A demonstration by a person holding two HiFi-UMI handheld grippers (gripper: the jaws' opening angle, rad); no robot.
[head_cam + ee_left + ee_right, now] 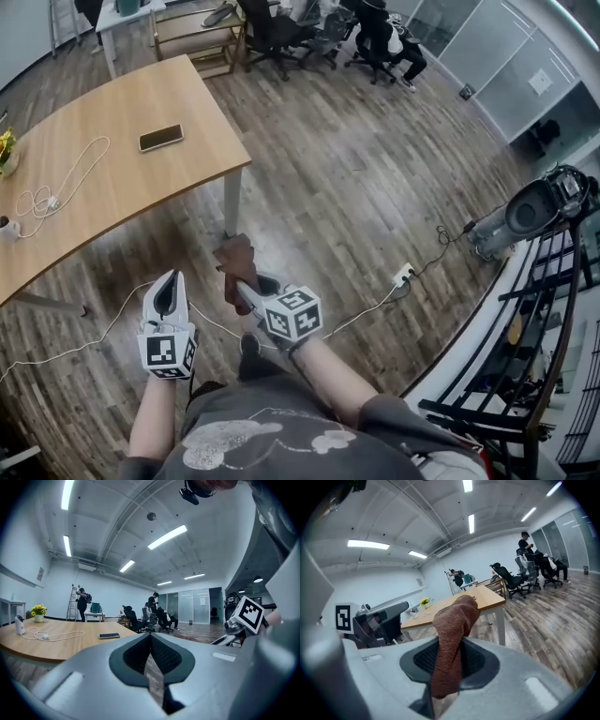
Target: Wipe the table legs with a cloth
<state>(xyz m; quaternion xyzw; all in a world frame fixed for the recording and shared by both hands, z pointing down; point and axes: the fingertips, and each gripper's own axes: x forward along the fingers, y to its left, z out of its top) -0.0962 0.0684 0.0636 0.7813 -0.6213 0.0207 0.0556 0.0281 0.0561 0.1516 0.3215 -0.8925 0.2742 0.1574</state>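
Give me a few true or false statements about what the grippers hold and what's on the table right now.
The right gripper is shut on the brown cloth. True.
The left gripper holds a cloth too. False: its jaws are together with nothing between them.
A phone lies on the wooden table. True.
The flowers stand right beside the phone. False: they stand near the table's edge, well away from it.

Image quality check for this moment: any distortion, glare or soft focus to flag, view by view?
Head view: heavy fisheye curves the table edge, lighting even. Left gripper view: dark vignetted corners, ceiling lights blown out, left hand-held gripper body soft. Right gripper view: same vignette, cloth weave fairly sharp.
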